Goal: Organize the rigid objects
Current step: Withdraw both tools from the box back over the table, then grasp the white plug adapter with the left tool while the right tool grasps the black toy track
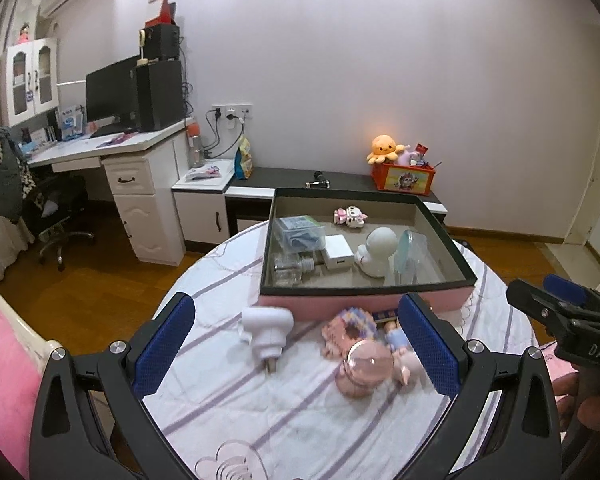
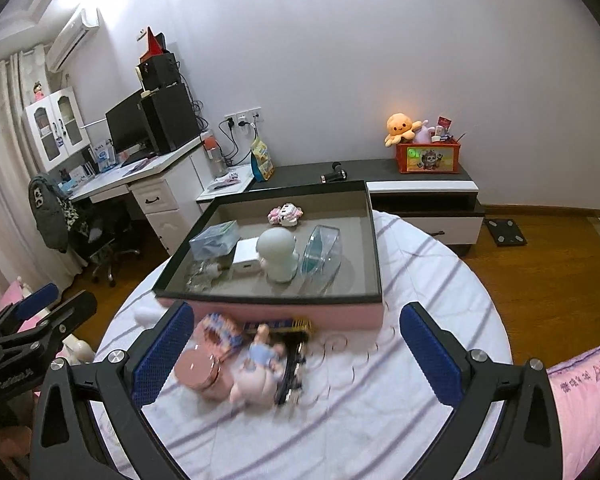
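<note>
A shallow pink box with a dark rim (image 1: 364,300) (image 2: 268,312) sits on the round table. Inside lie a clear case, a white cube, a white round figure (image 1: 376,250) (image 2: 278,254), a clear dish, a glass bottle and a small pink toy car. In front of the box lie a white plug adapter (image 1: 266,330), a pink jar (image 1: 364,368) (image 2: 202,372), a doll (image 2: 260,368), a pixel-block toy (image 1: 348,326) and a dark toy train (image 2: 292,368). My left gripper (image 1: 296,350) and right gripper (image 2: 296,356) stand open above the table, holding nothing.
The table wears a white cloth with purple stripes (image 1: 284,420). Behind it stand a low dark-topped cabinet (image 2: 420,184) with an orange toy crate (image 2: 428,156), and a white desk (image 1: 112,148) with a monitor and an office chair. Pink bedding lies at both sides.
</note>
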